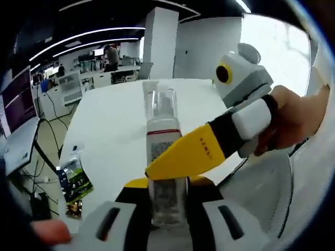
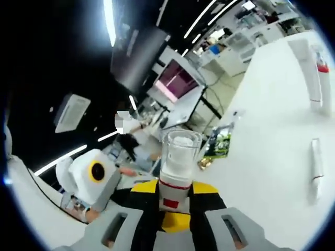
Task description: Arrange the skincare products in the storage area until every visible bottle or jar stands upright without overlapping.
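A clear foam-pump bottle (image 1: 166, 157) with a red band and a see-through cap stands upright between the jaws of my left gripper (image 1: 167, 197), which is shut on its lower body. My right gripper reaches in from the right, and its yellow finger (image 1: 191, 151) lies across the bottle's front. In the right gripper view the same bottle (image 2: 179, 157) sits between the jaws of my right gripper (image 2: 177, 203), shut on it below the cap. A white tube (image 1: 150, 90) stands upright on the table behind the bottle.
The white table (image 1: 110, 125) stretches away, with a green packet (image 1: 76, 180) at its left edge. In the right gripper view a white tube (image 2: 308, 68) and a red-marked bottle (image 2: 321, 65) stand far right, and a slim tube (image 2: 314, 170) lies flat. A hand (image 1: 296, 117) holds the right gripper.
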`<state>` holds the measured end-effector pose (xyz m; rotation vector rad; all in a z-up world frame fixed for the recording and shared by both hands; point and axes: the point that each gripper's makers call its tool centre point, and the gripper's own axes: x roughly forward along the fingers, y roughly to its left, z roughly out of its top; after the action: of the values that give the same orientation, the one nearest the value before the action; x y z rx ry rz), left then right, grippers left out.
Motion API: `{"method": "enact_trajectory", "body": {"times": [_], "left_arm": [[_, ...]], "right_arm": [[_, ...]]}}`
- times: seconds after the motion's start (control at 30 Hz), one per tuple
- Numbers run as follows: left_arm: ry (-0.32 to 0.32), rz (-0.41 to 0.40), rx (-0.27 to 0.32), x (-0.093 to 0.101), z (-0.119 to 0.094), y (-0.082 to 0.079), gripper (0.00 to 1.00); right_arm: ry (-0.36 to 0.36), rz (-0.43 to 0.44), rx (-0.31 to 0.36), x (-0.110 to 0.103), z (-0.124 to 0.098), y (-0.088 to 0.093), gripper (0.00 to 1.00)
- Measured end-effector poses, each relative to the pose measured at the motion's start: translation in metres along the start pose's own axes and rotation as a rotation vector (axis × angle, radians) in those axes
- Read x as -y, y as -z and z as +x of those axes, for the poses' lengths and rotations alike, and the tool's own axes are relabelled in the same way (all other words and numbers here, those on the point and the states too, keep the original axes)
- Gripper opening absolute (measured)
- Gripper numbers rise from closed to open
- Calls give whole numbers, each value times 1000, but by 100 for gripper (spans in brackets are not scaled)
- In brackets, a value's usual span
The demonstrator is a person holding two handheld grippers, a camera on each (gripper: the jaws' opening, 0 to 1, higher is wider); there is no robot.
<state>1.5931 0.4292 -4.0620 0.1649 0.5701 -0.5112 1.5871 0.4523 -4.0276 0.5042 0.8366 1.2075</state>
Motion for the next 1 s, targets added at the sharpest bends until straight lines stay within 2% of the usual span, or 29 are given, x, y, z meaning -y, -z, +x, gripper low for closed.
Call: {"method": "enact_trajectory", "body": {"times": [0.17, 0.2, 0.27, 0.3, 0.37, 0.43, 0.47, 0.5, 0.53, 0.57, 0.63, 0.67, 0.73, 0.83, 0.9, 1.0], "left_arm": [[44, -14, -15, 2, 6, 9, 20], [38, -5, -33, -1, 6, 15, 20], [27, 11, -68, -8, 5, 26, 28], [9, 47, -96, -15, 4, 33, 31], [-27, 120, -152, -28, 3, 47, 30], [-69, 158, -185, -42, 2, 59, 34], [-89, 176, -201, -49, 2, 64, 35], [-107, 193, -246, -53, 3, 74, 36], [-125, 211, -291, -57, 4, 84, 34], [-122, 250, -291, -55, 8, 87, 31], [-117, 328, -291, -50, 16, 92, 21], [-126, 293, -306, -53, 15, 95, 16], [-143, 224, -335, -59, 12, 100, 15], [-117, 234, -396, -58, 12, 112, 17], [-117, 223, -403, -58, 12, 114, 17], [-109, 219, -429, -57, 11, 119, 9]], "right_arm": [[34, -38, 10, 8, -6, 0, 16], [48, -40, 22, 13, -9, -3, 16], [77, -46, 47, 22, -14, -9, 16], [96, -51, 56, 28, -18, -13, 16], [136, -63, 73, 42, -25, -22, 17], [208, -95, 78, 66, -35, -32, 17], [220, -98, 84, 72, -37, -35, 17], [231, -101, 91, 77, -38, -38, 17], [242, -105, 97, 82, -40, -41, 17], [254, -108, 103, 87, -41, -44, 17], [339, -162, 97, 113, -44, -53, 17], [356, -168, 100, 119, -43, -56, 17], [390, -180, 105, 131, -41, -62, 17], [463, -217, 105, 153, -37, -72, 17], [491, -222, 98, 166, -31, -77, 17], [546, -224, 102, 186, -27, -87, 17]]}}
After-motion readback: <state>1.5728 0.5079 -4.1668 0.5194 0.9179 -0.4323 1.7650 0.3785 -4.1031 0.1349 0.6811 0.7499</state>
